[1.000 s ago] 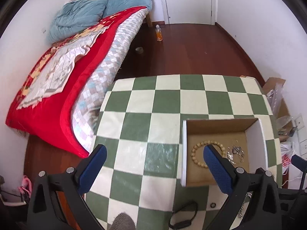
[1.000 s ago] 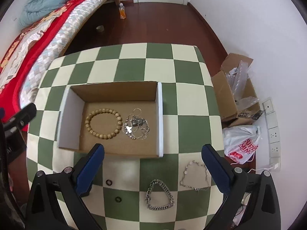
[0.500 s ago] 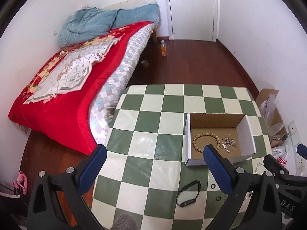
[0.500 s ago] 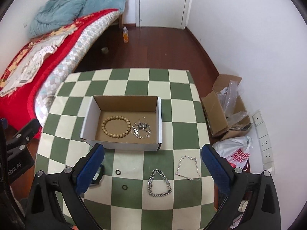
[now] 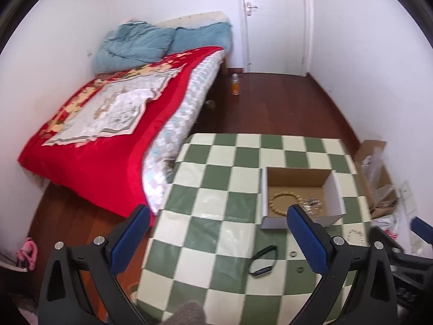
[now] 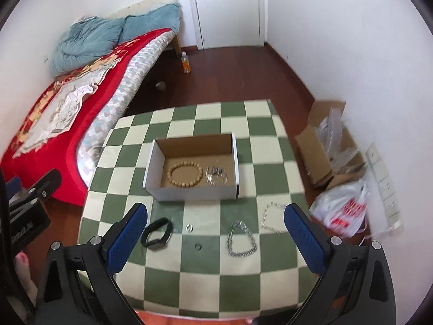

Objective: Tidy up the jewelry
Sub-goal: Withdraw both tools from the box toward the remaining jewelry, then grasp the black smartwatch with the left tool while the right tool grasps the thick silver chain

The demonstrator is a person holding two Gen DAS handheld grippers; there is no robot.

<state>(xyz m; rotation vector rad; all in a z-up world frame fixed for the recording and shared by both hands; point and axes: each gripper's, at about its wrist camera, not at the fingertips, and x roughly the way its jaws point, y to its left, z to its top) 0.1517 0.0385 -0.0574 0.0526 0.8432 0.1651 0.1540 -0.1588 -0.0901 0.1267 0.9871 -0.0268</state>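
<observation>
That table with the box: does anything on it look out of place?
Yes. The box holds a bead bracelet, but two silver chains, a black band and two small rings lie loose on the table.

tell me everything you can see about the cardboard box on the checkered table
The cardboard box is a shallow open-topped rectangular tray, white outside and plain brown inside. It sits flat on the green-and-cream checkered table, toward the far half. Inside lie a tan beaded bracelet on the left and a tangled silver piece to its right, close together. Neither tool touches it; the other jewelry lies outside, nearer the camera.
</observation>
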